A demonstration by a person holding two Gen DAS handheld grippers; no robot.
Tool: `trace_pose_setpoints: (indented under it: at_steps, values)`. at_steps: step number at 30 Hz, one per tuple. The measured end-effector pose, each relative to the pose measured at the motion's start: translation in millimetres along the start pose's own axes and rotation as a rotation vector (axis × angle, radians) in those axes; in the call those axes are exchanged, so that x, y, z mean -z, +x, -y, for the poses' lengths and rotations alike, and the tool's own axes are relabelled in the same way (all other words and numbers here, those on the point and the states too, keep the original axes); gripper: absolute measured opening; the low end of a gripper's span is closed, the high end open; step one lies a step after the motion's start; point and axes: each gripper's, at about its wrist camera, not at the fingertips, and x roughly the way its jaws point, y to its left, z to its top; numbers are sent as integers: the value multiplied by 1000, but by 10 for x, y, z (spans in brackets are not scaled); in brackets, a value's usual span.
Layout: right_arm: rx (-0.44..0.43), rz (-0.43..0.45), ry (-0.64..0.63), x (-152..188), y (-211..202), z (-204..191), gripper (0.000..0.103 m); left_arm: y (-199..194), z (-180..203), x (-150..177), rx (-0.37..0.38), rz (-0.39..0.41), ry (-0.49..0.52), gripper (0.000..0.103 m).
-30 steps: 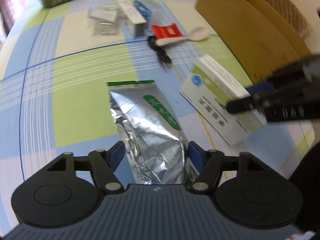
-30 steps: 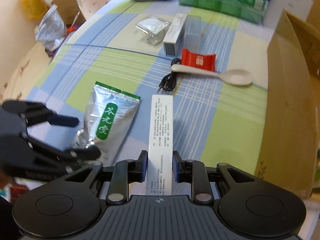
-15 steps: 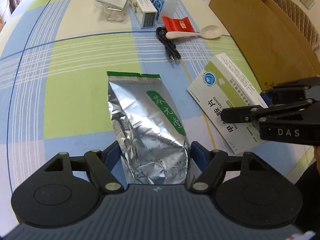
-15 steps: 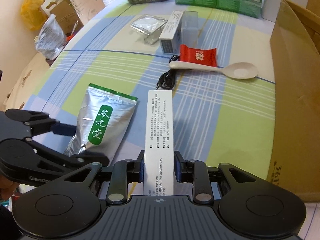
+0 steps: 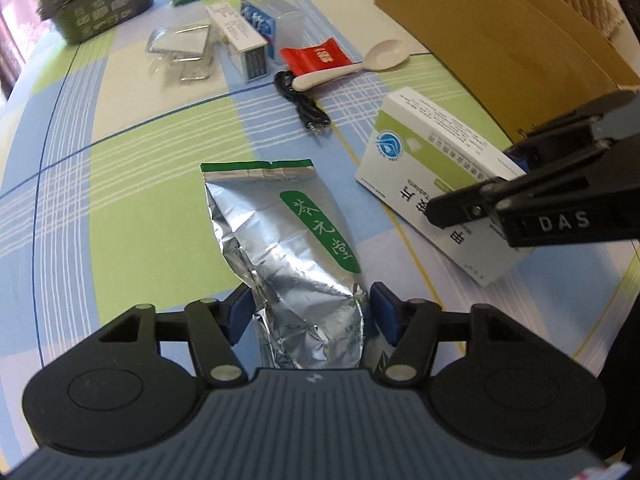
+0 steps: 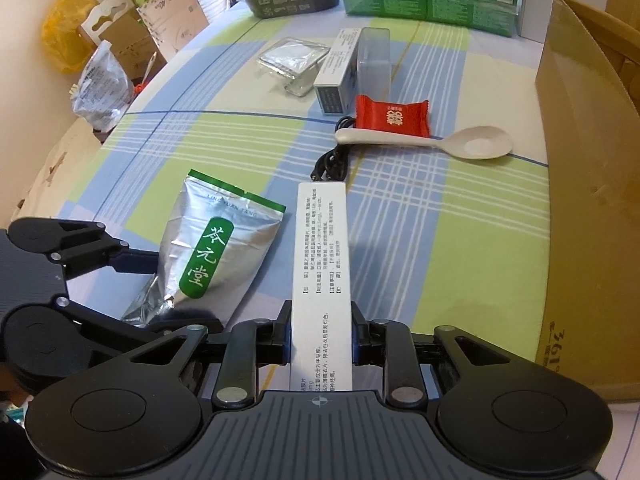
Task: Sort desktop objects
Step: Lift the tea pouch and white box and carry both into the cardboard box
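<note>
on the checked table cloth [image 5: 120, 168] i count one foil pouch [image 5: 296, 248], one white medicine box [image 5: 436, 168], one cream spoon [image 5: 360, 64], one red candy wrapper [image 5: 316, 58], one black cable [image 5: 304, 104], one long white carton [image 5: 240, 44], one clear blue-labelled case [image 5: 276, 24] and one clear plastic packet [image 5: 184, 46]. one brown cardboard box [image 5: 500, 40] stands at the right edge of the table.

the pouch is crinkled silver foil with a green top strip and a green oval label. it lies flat; its long axis runs away from the left gripper [image 5: 308, 312], with the sealed green end far. the jaws of this gripper have just been closing, and the blue pads [image 5: 384, 316] stand at both sides of the pouch's near end; if they already press the foil, i cannot tell.

the medicine box is smooth card, flat and rectangular. the right gripper [image 6: 320, 336] holds it on its narrow edge with the fingers narrow, pads on both broad faces. its long axis points forward from the gripper, toward the cable plug, just right of the pouch.
</note>
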Motion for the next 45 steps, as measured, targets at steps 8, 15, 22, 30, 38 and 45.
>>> trace_pose_setpoints:
  at_steps: [8,15,22,30,38,45]
  values:
    - [-10,-13,3,-5,20,12,23,90,-2,13,-23,-41,-37,71]
    - [2,-35,-29,5,81,-34,22,100,-6,22,-22,-37,-41,60]
    - [18,-64,-61,21,163,-76,22,71,13,11,-15,-23,-22,51]
    - [-9,49,17,-13,-55,-8,21,-68,-1,-36,-9,14,-10,47]
    - [-8,55,27,-31,-73,-10,21,-70,-26,-43,6,11,-18,47]
    - [-1,77,50,0,-147,25,21,-115,14,-78,4,15,-7,47]
